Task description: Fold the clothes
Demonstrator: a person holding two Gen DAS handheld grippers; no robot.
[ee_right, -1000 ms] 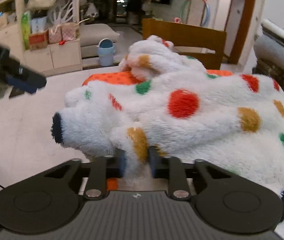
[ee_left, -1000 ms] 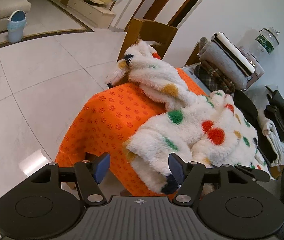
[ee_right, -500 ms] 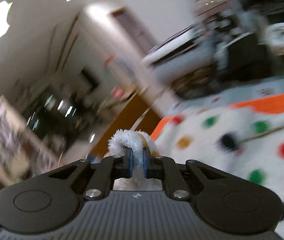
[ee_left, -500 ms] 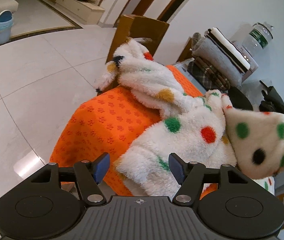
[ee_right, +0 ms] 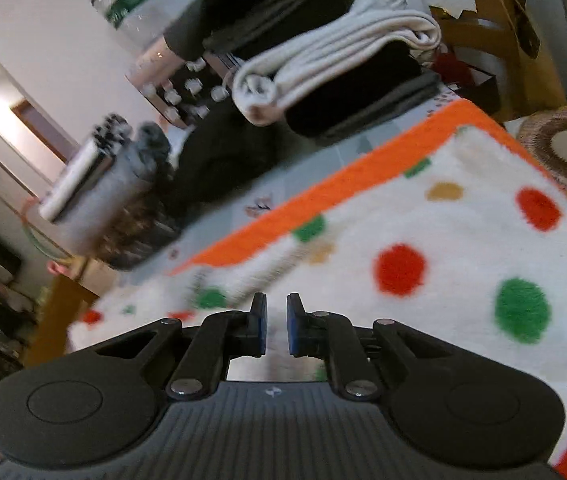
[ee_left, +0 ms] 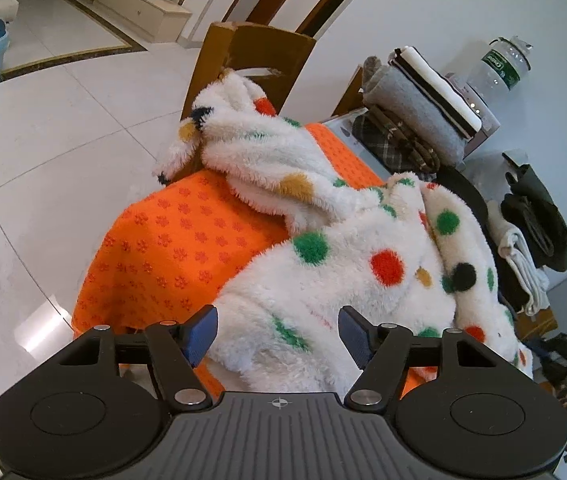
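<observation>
Blurred fleece garment [ee_right: 423, 248] hides whatever the right gripper [ee_right: 276, 322] pinches.

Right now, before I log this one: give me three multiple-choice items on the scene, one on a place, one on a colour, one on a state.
1. The spotted fleece garment lies mostly on: A the floor; B the orange cloth; C the sofa.
2. The label on the water bottle is: A red; B blue; C green.
3. The left gripper is: A open; B shut on the garment; C shut on the bottle.
Key: B, the fleece spreads over the cloth; C, a green band sits below the cap; A, a wide gap with nothing pinched.
</observation>
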